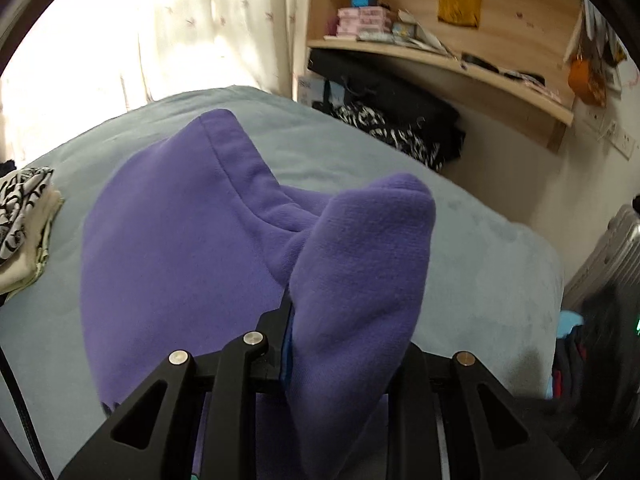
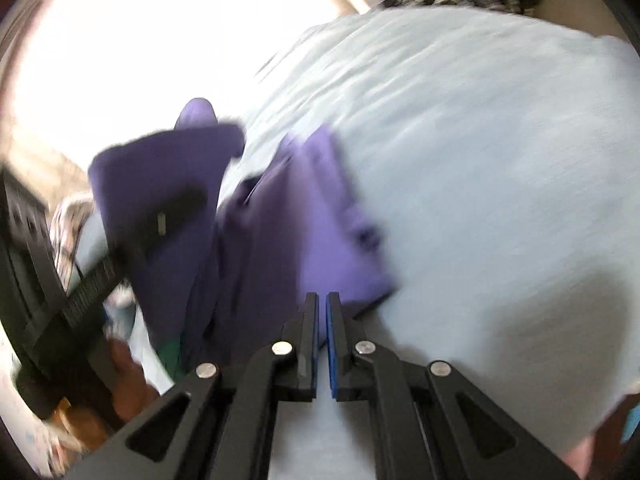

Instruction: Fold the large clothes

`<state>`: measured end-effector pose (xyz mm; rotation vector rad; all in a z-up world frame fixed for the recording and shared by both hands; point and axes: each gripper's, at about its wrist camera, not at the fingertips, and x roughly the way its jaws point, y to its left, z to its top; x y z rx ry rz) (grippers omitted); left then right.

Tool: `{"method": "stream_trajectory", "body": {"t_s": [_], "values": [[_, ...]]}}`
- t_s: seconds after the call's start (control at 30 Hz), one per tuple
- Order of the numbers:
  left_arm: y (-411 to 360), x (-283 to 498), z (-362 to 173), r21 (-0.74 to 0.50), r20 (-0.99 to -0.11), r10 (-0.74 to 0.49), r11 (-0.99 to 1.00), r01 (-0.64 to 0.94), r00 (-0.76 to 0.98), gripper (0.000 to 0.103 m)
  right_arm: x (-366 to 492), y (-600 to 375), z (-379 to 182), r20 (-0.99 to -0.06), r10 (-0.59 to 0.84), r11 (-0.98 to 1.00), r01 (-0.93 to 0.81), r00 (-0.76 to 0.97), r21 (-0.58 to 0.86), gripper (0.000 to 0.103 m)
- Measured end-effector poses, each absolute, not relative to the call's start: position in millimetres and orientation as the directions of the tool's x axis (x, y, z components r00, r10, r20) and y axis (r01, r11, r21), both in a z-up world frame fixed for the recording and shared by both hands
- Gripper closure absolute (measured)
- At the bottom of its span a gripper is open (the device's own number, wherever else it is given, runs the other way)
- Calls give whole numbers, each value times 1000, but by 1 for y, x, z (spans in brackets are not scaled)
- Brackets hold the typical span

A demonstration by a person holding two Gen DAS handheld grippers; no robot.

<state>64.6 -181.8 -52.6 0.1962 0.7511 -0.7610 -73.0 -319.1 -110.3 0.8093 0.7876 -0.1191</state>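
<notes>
Pale blue bed [image 1: 460, 248] carries the purple hoodie [image 1: 180, 248], half lifted. Left gripper [image 1: 292, 320] pinches a thick fold; right gripper [image 2: 322, 312] is pressed together, empty, beside the cloth. Risk — one-sided hold lets the garment twist or slip free.

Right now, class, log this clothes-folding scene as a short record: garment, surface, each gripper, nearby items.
garment: purple sweatshirt, partly lifted, the rest lying on the bed
surface: bed with pale blue cover
left gripper: shut on a bunched fold of the purple sweatshirt
right gripper: fingers shut with nothing between them, over the cover beside the garment
nearby: black-and-white patterned clothes stacked at the bed's left edge; wooden shelf behind
image quality: right wrist view blurred
</notes>
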Motion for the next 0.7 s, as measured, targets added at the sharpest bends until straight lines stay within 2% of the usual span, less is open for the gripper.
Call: {"method": "stream_trajectory", "body": {"t_s": [0.17, 0.27, 0.4, 0.53, 0.6, 0.67, 0.7], "values": [[-214, 48, -77, 25, -713, -509, 669, 743, 482, 81, -78, -346, -104, -666, 97, 677, 441, 740, 589, 100], [-224, 54, -116, 66, -776, -440, 655, 752, 452, 81, -69, -351, -111, -691, 92, 669, 470, 717, 576, 99], [-224, 44, -122, 134, -755, -434, 631, 764, 491, 81, -58, -356, -118, -715, 117, 681, 469, 689, 563, 99], [-217, 48, -110, 80, -757, -465, 631, 772, 459, 66, -46, -359, -119, -720, 120, 695, 461, 683, 552, 99], [-211, 47, -103, 48, -754, -490, 624, 780, 438, 55, -46, -361, -117, -716, 117, 695, 459, 688, 554, 99], [-208, 49, -95, 12, -752, -516, 611, 791, 410, 36, -64, -359, -115, -712, 113, 697, 456, 693, 554, 100], [-206, 49, -91, -5, -751, -527, 606, 795, 397, 33, -64, -359, -114, -709, 112, 697, 454, 696, 555, 100]]}}
